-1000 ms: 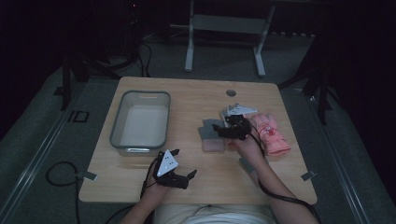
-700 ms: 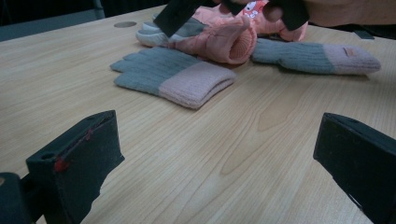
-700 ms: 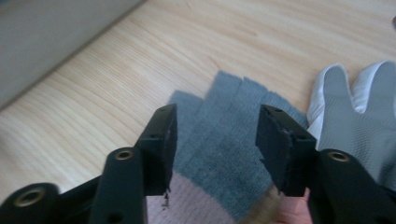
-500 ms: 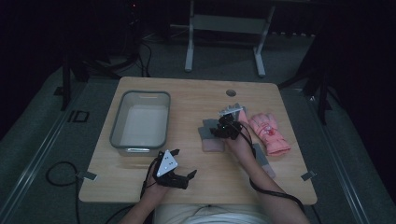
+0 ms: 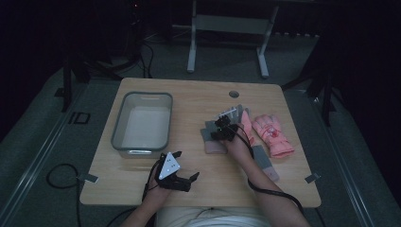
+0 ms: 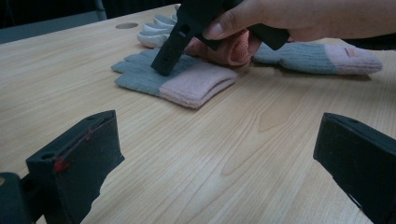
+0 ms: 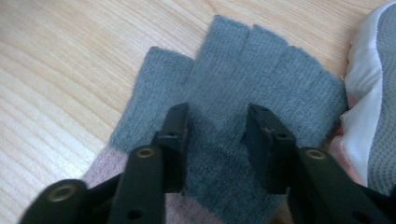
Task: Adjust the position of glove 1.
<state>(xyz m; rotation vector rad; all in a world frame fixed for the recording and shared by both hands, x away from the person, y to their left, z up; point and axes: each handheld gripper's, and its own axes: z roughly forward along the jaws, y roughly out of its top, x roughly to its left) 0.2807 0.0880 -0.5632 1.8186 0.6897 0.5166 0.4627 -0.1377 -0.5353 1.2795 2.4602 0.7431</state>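
Right gripper view showed the grey glove (image 7: 243, 107) flat on the table (image 7: 60, 70), the right gripper (image 7: 217, 140) pressed onto its palm, jaws half-closed and just closing, straddling knit not yet pinched. A good grasp would gather one fold before lifting toward the bin (image 5: 142, 125) at nine o'clock. The left gripper (image 5: 182, 165) sat wide open, empty, at seven o'clock.

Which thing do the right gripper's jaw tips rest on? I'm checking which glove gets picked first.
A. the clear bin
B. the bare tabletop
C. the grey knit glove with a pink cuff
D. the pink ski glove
C: in the right gripper view, the right gripper has both jaw tips down on the grey knit glove.
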